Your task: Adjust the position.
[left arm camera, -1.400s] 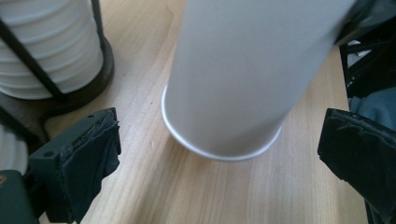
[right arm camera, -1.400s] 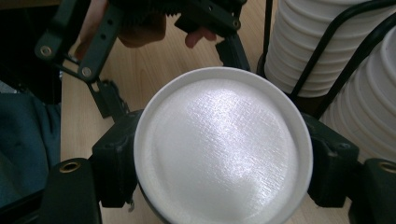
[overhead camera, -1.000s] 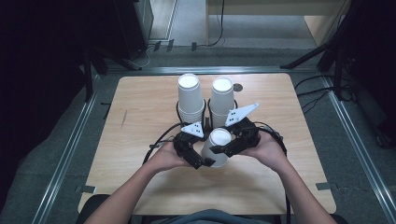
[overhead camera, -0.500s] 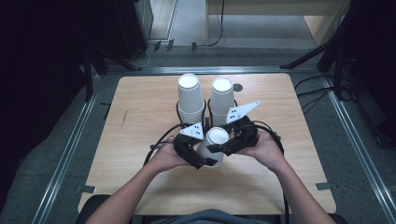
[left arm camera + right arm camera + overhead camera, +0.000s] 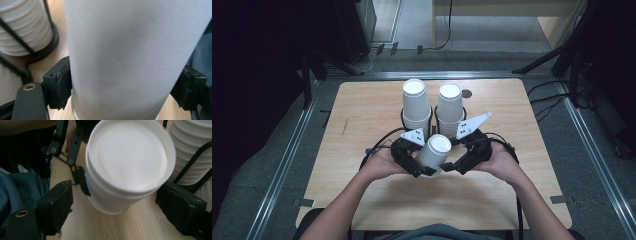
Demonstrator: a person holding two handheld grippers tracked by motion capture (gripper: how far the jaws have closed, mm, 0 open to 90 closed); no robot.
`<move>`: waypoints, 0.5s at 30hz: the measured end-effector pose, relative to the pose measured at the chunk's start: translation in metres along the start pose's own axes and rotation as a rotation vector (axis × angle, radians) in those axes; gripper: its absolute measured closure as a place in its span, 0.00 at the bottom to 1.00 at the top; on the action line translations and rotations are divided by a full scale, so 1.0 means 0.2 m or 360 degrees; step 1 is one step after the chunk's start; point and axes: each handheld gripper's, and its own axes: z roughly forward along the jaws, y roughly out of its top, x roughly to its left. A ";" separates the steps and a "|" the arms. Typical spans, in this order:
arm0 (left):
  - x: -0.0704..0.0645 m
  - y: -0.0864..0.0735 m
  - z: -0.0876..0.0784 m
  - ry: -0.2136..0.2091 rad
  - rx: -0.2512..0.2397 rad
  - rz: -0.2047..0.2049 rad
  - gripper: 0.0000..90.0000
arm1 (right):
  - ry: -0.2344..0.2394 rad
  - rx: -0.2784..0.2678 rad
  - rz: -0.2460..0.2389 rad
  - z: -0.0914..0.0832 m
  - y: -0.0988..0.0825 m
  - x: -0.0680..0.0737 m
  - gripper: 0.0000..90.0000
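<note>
Holding an upturned white paper cup (image 5: 433,152) between both grippers at the near middle of the wooden table (image 5: 362,110), just in front of two wire holders, each with a stack of upturned cups: left stack (image 5: 416,102), right stack (image 5: 450,105).

Left gripper (image 5: 120,92): jaws have just been closing; in the left gripper view both pads (image 5: 63,82) press the cup wall low down, near the rim. I read this as a grip.

Right gripper (image 5: 112,207): jaws have just been opening; in the right gripper view both pads (image 5: 57,202) stand clear of the cup, which sits tilted between them with its closed base toward the camera. What look like two nested rims show under the base, so the cup may be more than one.

Judgement: step in hand is passing the cup to the left gripper, probably to part or re-seat it.

Notes for doing it well:
- Keep left squeeze light; thin paper wall will dent.
- Draw right gripper straight back, no brushing the wall.
- Mind the right stack, just beside its far jaw.
- Level the cup before carrying it on.
</note>
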 end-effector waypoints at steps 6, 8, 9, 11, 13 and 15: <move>0.01 0.01 -0.03 0.0020 0.0103 0.0026 0.19 | -0.0023 0.0052 -0.0012 0.03 -0.04 -0.01 0.17; 0.01 0.02 -0.03 0.0023 0.0148 0.0038 0.19 | -0.0019 0.0054 -0.0011 0.04 -0.06 -0.01 0.18; 0.01 0.02 -0.02 0.0030 0.0173 0.0056 0.19 | -0.0016 0.0057 -0.0001 0.04 -0.06 -0.01 0.18; 0.01 0.03 -0.01 0.0042 0.0224 0.0091 0.19 | -0.0025 0.0060 -0.0007 0.05 -0.07 -0.02 0.18; 0.01 0.03 0.00 0.0048 0.0267 0.0105 0.19 | -0.0030 0.0062 -0.0017 0.05 -0.08 -0.03 0.19; 0.02 0.04 0.01 0.0058 0.0316 0.0132 0.19 | -0.0033 0.0056 -0.0030 0.05 -0.10 -0.03 0.19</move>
